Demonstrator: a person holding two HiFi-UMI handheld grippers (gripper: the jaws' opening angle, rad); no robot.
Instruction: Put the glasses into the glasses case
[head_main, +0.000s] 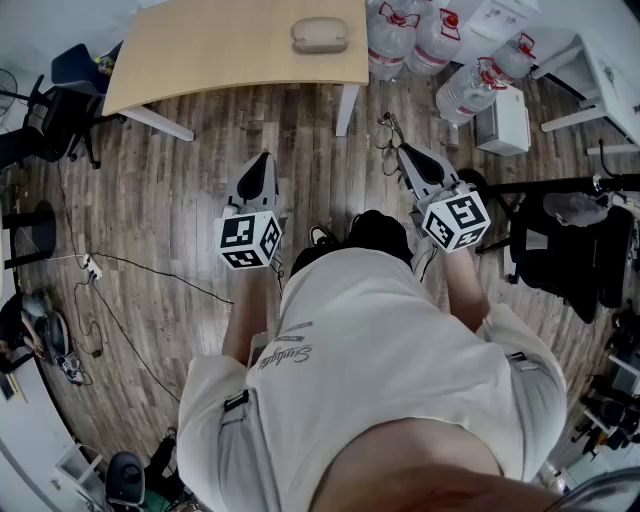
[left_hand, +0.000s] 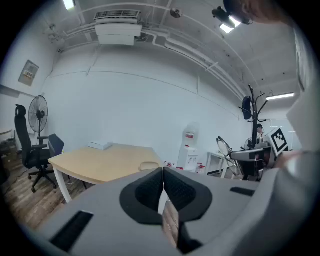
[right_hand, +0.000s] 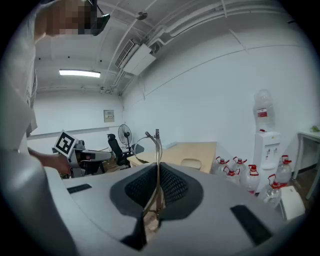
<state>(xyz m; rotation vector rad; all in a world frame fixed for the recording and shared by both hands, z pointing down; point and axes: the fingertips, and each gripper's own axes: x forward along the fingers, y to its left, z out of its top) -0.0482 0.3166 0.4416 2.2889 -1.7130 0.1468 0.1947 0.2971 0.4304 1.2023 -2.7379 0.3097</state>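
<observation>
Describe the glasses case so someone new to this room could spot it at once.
Start at the light wooden table at the top of the head view. The glasses case lies near its right edge, on the side where the water bottles stand on the floor. It is a rounded tan oblong, unlike the flat white box farther along the tabletop.

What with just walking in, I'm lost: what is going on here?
A person stands on the wood floor, short of the table, with a hand-held gripper in each hand. The right hand-held gripper is shut on the glasses, gripping their thin frame. The left hand-held gripper is shut and empty. The glasses case lies on the table, with neither gripper near it.
</observation>
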